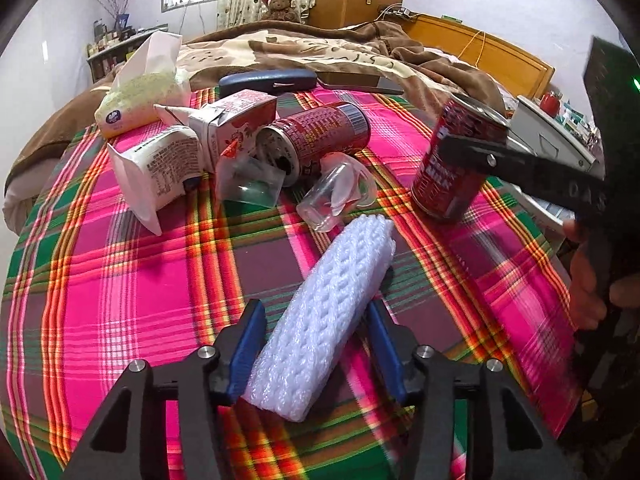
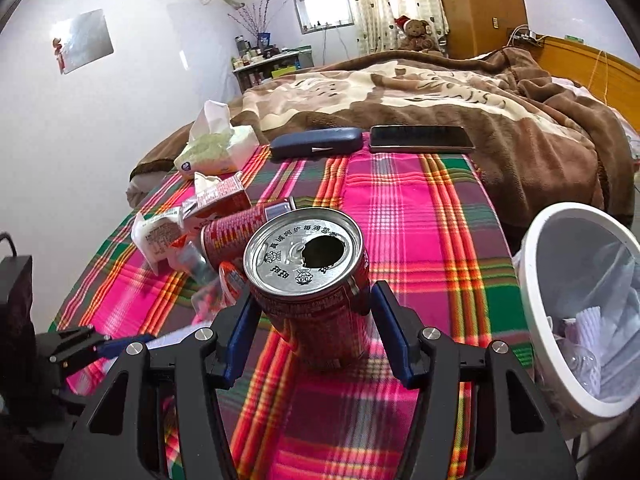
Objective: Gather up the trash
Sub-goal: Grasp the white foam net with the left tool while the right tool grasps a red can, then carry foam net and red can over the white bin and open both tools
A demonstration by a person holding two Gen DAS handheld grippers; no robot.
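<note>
Now my right gripper (image 2: 314,312) clamps the upright red metal drink can (image 2: 316,280) near the plaid bedspread's (image 2: 400,220) right edge, while my left gripper (image 1: 316,344) straddles, jaws apart, the white foam net sleeve (image 1: 324,312).

Surface: you have a bed (image 2: 520,128) under a brown blanket, with a plaid cloth (image 1: 132,280) spread across it.
Far edge: tissue pack (image 1: 140,96), dark case (image 1: 268,82) and phone (image 2: 420,138) lie in a row.
Left cluster: white wrapper (image 1: 156,168), milk carton (image 1: 232,124), a tipped can (image 1: 316,132) and clear plastic cups (image 1: 340,192), all touching or nearly so.
Near side: foam net sleeve (image 1: 320,316) lies on the plaid; an opened red can (image 2: 316,292) stands tilted near it.
</note>
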